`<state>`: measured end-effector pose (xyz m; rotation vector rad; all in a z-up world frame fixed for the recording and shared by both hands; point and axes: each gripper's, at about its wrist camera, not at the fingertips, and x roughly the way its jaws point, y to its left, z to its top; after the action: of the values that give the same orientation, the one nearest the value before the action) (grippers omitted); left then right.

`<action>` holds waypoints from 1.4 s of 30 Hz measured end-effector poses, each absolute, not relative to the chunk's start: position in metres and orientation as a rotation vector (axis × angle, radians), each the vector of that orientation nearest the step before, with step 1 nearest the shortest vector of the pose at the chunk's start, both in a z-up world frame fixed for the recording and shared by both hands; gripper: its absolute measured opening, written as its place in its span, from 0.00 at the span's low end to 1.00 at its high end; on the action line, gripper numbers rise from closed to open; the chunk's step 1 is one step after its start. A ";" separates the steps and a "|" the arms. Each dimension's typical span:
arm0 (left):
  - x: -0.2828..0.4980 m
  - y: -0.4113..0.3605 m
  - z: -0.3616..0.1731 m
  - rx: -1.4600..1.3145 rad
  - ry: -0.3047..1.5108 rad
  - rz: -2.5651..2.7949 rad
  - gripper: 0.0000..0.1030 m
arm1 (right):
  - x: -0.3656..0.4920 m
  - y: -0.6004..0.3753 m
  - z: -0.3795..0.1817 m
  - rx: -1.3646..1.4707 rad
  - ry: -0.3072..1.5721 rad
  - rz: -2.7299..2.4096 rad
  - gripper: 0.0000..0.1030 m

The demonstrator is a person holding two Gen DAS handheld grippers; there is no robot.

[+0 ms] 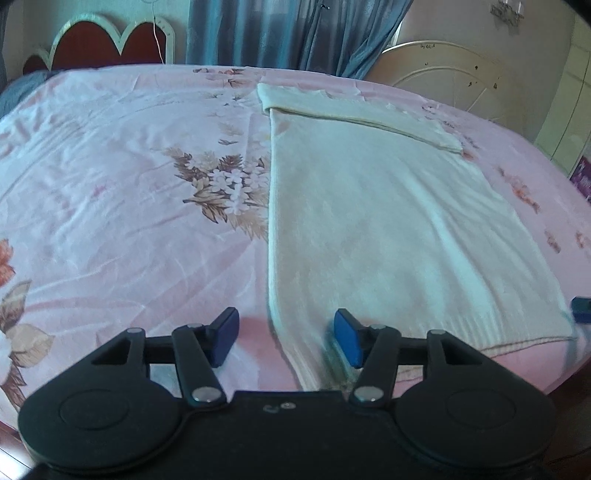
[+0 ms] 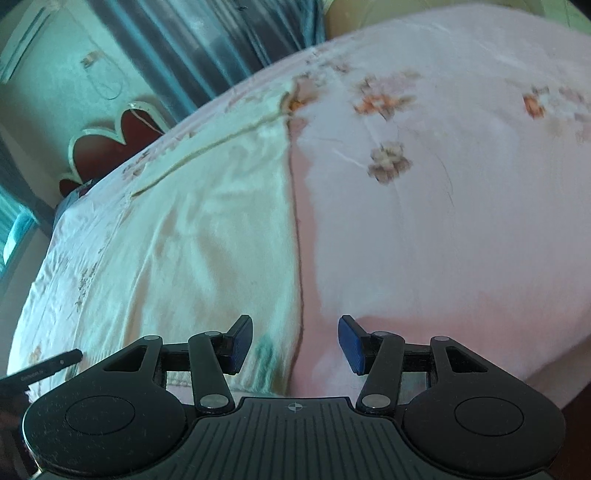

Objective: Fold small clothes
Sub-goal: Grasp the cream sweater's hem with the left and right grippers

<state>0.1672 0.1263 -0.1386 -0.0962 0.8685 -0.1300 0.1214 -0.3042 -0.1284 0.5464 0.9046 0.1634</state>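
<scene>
Both tools are lined up at the near hem of the cream garment (image 1: pixel 388 229), which lies flat on the bed (image 1: pixel 110 166) with a sleeve folded across its far end. The left gripper (image 1: pixel 286 338) straddles the garment's near left corner, jaws wide, nothing between them. The right gripper (image 2: pixel 295 345) straddles the garment's right edge at the near hem, jaws equally wide and empty. Looks like a two-corner pinch is being set up to carry the hem toward the sleeve. Under the garment, a pink floral bedsheet (image 2: pixel 443 221), softly wrinkled. Beyond the garment, blue curtains (image 1: pixel 277 33) and a scalloped red headboard (image 1: pixel 99 40).
</scene>
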 end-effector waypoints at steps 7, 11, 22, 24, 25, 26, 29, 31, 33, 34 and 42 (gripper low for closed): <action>0.172 0.142 -0.141 -0.286 0.903 -0.237 0.41 | 0.123 -0.307 -0.136 0.701 0.910 0.235 0.50; 0.177 0.146 -0.146 -0.363 0.919 -0.294 0.40 | 0.127 -0.306 -0.140 0.758 0.907 0.283 0.50; 0.211 0.170 -0.168 -0.646 0.943 -0.382 0.34 | 0.161 -0.319 -0.156 0.854 0.929 0.335 0.23; 0.207 0.171 -0.169 -0.646 0.957 -0.422 0.34 | 0.153 -0.314 -0.160 0.840 0.955 0.370 0.14; 0.203 0.170 -0.169 -0.630 0.957 -0.431 0.34 | 0.149 -0.314 -0.161 0.845 0.952 0.387 0.14; 0.201 0.170 -0.169 -0.618 0.957 -0.435 0.34 | 0.145 -0.314 -0.162 0.859 0.950 0.404 0.14; 0.200 0.169 -0.170 -0.608 0.955 -0.432 0.30 | 0.147 -0.314 -0.164 0.867 0.952 0.419 0.14; 0.203 0.163 -0.167 -0.550 0.961 -0.409 0.17 | 0.151 -0.315 -0.162 0.850 0.943 0.414 0.06; 0.202 0.158 -0.163 -0.475 0.960 -0.364 0.04 | 0.151 -0.313 -0.158 0.817 0.937 0.409 0.04; 0.200 0.158 -0.161 -0.474 0.948 -0.352 0.04 | 0.149 -0.313 -0.155 0.810 0.929 0.407 0.04; 0.177 0.164 -0.132 -0.508 0.777 -0.282 0.04 | 0.134 -0.321 -0.128 0.813 0.805 0.437 0.03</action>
<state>0.1772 0.1638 -0.1317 -0.5079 0.7767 -0.2817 0.1345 -0.3209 -0.1276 0.8133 0.8053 0.4373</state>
